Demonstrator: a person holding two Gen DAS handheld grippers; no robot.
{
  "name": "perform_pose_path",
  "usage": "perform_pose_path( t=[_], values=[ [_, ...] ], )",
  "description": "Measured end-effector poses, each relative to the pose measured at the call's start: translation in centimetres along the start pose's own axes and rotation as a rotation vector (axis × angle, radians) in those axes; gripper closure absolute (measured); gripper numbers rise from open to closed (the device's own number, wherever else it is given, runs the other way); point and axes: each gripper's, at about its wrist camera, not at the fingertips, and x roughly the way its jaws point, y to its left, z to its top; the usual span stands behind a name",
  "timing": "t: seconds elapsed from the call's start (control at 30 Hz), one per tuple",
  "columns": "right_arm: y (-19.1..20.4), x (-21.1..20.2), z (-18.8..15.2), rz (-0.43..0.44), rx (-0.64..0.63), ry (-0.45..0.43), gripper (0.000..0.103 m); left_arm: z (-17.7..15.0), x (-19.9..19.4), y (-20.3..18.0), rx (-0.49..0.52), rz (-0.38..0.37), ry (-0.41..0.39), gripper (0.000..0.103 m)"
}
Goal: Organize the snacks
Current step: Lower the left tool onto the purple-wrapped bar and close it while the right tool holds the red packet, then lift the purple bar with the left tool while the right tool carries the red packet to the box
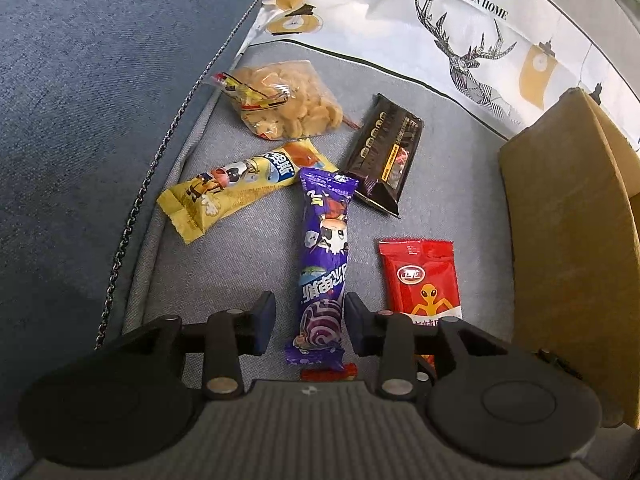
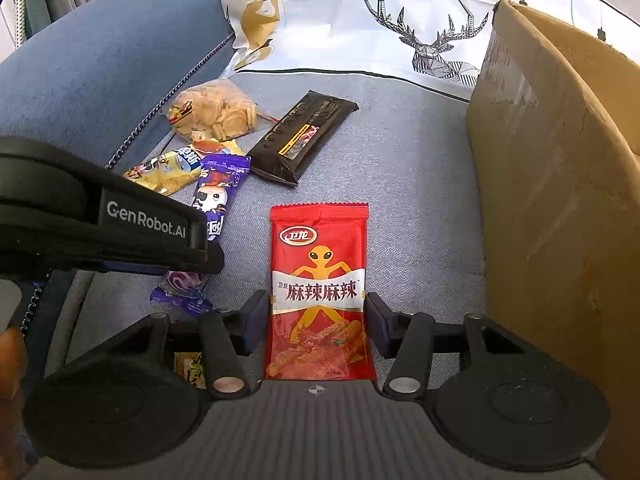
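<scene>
Snacks lie on a grey sofa seat (image 1: pixel 256 248). My left gripper (image 1: pixel 310 312) is open, its fingers on either side of a purple snack stick (image 1: pixel 323 264), not pinching it. My right gripper (image 2: pixel 316 312) is open around the lower part of a red spicy snack packet (image 2: pixel 318 280), which also shows in the left wrist view (image 1: pixel 420 276). A yellow snack stick (image 1: pixel 236 188), a clear bag of beans (image 1: pixel 280 100) and a black packet (image 1: pixel 384 156) lie farther back. The left gripper body (image 2: pixel 120 224) shows in the right wrist view over the purple stick (image 2: pixel 216 196).
A cardboard box (image 1: pixel 568 240) stands on the right of the seat, also in the right wrist view (image 2: pixel 552 184). A white deer-print cushion (image 1: pixel 460 32) leans at the back. The blue sofa arm (image 1: pixel 80 120) rises on the left. A small yellow wrapper (image 2: pixel 190 364) lies under my right gripper.
</scene>
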Motion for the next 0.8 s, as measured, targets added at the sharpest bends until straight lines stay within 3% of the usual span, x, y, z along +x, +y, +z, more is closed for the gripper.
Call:
perform_pose_path(
  t=[0.1, 0.23, 0.47, 0.63, 0.8],
  values=[
    [0.1, 0.1, 0.0, -0.006, -0.011, -0.001, 0.049, 0.0, 0.1, -0.2, 0.012, 0.001, 0.000, 0.065],
    [0.2, 0.0, -0.1, -0.008, -0.019, -0.002, 0.049, -0.1, 0.2, -0.4, 0.026, -0.002, 0.001, 0.077],
    [0.3, -0.2, -0.3, -0.016, -0.036, -0.015, 0.054, 0.0, -0.2, -0.5, 0.028, -0.006, -0.028, 0.077],
    [0.0, -0.8, -0.3, -0.013, -0.020, -0.038, 0.055, -0.1, -2.1, -0.4, 0.005, -0.043, -0.110, 0.077],
    [-0.4, -3.6, -0.3, 0.014, -0.010, -0.140, 0.056, -1.3, -5.2, -0.5, 0.006, -0.051, -0.221, 0.077]
  ],
)
